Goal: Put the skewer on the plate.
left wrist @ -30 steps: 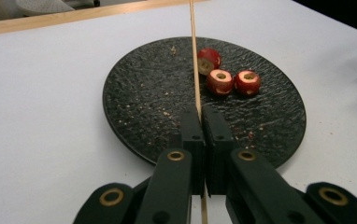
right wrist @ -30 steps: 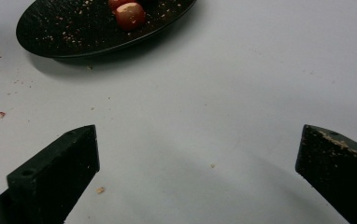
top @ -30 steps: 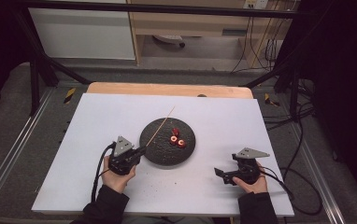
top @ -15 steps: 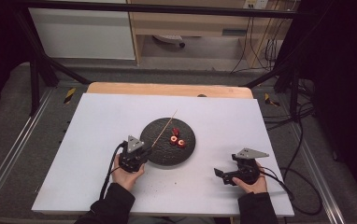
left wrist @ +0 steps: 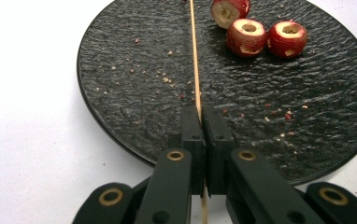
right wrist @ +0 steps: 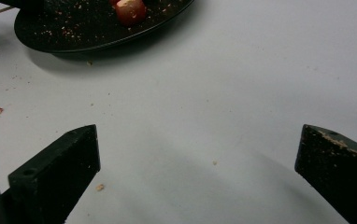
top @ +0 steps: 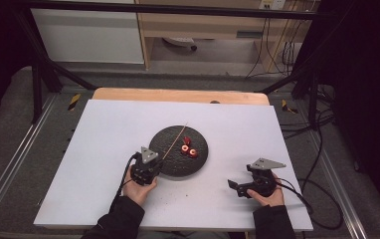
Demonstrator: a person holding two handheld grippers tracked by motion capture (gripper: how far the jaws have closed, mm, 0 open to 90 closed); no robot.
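Left gripper [left wrist: 199, 114] jaws clamp skewer [left wrist: 194, 51] over plate [left wrist: 120, 93] w/ three fruits [left wrist: 246, 36] beside (right gripper [right wrist: 197, 154] jaws wide apart)

Nothing readable anywhere, tbh. No labels, brand names, numbers or signs legible on any surface. Just yellow-black hazard stripes [top: 73, 101] on the floor at about 10 o'clock from the table [top: 103, 149], no lettering on those.
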